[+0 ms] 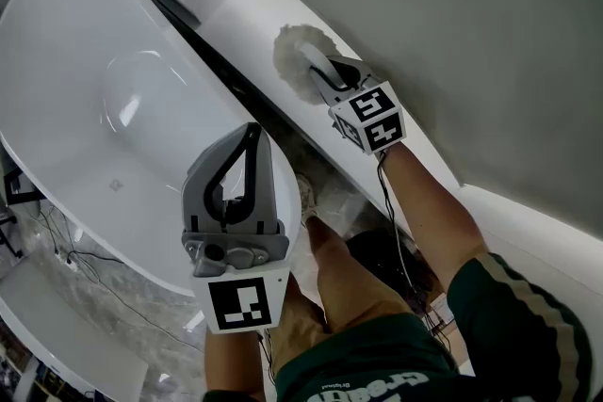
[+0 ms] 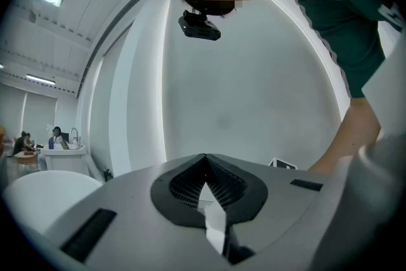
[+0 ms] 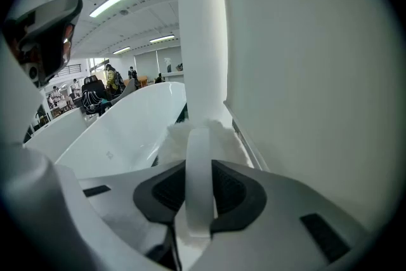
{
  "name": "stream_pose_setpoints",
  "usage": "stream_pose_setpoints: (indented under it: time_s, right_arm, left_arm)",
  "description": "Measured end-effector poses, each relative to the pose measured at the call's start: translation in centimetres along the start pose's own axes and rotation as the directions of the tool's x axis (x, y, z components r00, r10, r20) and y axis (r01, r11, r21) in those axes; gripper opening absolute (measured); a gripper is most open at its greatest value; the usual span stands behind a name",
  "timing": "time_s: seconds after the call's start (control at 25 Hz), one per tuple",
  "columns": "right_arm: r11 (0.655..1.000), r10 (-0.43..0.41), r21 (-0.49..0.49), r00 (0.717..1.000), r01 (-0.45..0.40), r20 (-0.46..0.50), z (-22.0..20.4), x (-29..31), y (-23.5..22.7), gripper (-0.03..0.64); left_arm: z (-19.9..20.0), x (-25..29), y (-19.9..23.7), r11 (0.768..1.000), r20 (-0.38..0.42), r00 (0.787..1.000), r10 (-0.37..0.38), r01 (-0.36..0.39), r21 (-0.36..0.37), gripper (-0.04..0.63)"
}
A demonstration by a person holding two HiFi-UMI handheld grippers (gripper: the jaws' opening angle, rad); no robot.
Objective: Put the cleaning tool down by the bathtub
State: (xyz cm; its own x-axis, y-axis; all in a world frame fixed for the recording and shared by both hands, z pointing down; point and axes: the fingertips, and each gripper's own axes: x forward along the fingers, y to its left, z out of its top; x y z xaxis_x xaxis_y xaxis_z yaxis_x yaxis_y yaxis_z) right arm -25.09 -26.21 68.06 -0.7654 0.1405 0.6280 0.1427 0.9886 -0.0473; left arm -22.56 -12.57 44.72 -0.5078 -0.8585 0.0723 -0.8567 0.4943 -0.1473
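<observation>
The cleaning tool is a white fluffy round head [image 1: 298, 59] on a white handle [image 3: 197, 181]. My right gripper [image 1: 327, 73] is shut on that handle, and in the right gripper view the gripper [image 3: 198, 192] has the fluffy head [image 3: 204, 135] just beyond its tips. The head is over the white ledge [image 1: 247, 7] that runs between the bathtub [image 1: 85, 61] and the grey wall; whether it touches the ledge I cannot tell. My left gripper [image 1: 251, 133] hangs over the tub's near rim, shut with nothing in it [image 2: 204, 165].
The grey wall [image 1: 471, 24] rises right behind the ledge. A dark gap [image 1: 221, 61] separates tub and ledge. Cables and plastic sheeting [image 1: 85, 282] lie on the floor by the tub. The person's knee [image 1: 353, 282] and shoe are below the grippers.
</observation>
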Motion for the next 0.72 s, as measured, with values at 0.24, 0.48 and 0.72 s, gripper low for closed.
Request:
stream_pose_setpoints:
  time_s: [0.24,0.48,0.72]
  right_arm:
    - [1.0,-0.008,0.003,0.996,0.009,-0.087,-2.7,2.4,-1.4,0.097]
    - [1.0,-0.015,0.008,0.987,0.017,-0.16,-4.0,4.7,-2.0,0.097]
    - [0.999,-0.03,0.017,0.967,0.035,-0.253,-6.0,7.2,-3.2,0.097]
  left_arm:
    - [-1.3,0.6,-0.1,1.0,-0.018,1.0,-0.009,0.008,-0.021,0.006]
    - [-2.4,1.1,0.0,0.999,-0.041,0.999,-0.025,0.024,-0.028,0.006]
    - [-3.3,1.6,0.3,0.997,-0.053,0.998,-0.029,0.026,-0.068,0.005]
